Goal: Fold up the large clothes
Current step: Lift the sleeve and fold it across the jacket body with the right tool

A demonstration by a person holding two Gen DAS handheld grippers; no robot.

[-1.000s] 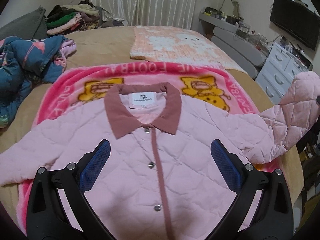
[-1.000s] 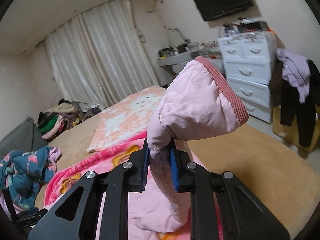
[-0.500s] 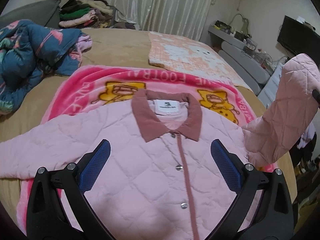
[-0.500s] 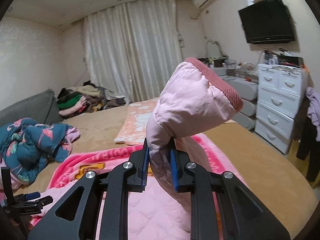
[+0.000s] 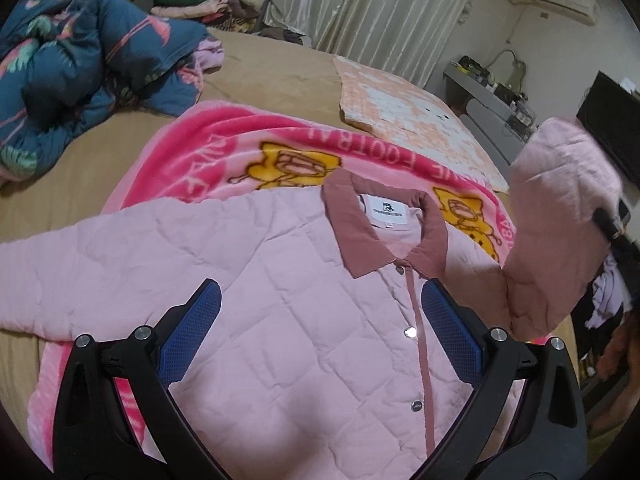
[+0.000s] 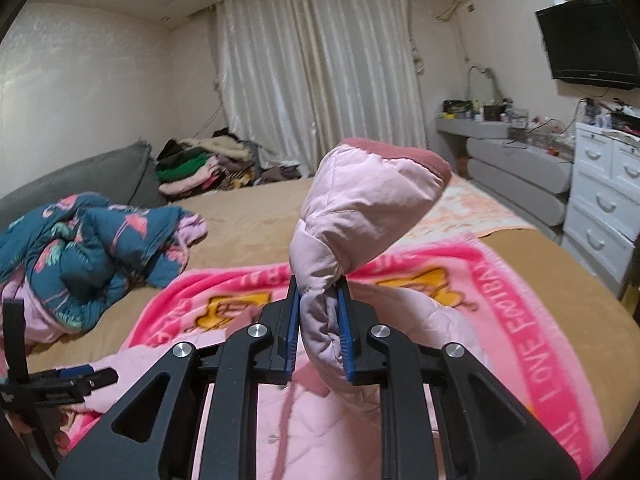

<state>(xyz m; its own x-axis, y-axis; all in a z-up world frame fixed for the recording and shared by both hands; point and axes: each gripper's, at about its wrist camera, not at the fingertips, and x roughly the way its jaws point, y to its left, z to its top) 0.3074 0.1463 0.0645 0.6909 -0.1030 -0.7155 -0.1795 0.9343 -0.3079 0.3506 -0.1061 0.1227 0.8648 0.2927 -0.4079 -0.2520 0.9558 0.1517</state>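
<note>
On the bed (image 5: 280, 80), a pink jacket (image 5: 280, 320) lies buttoned.
Right tool (image 6: 319, 312) is clamped on its raised sleeve (image 6: 360, 208); left tool (image 5: 320, 336) hovers with jaws apart.

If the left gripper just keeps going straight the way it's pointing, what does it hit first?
Most likely the front of the pink quilted jacket spread on the bed: the left gripper points down at its chest panel beside the snap placket, jaws open and empty. Depth is hard to judge.
</note>
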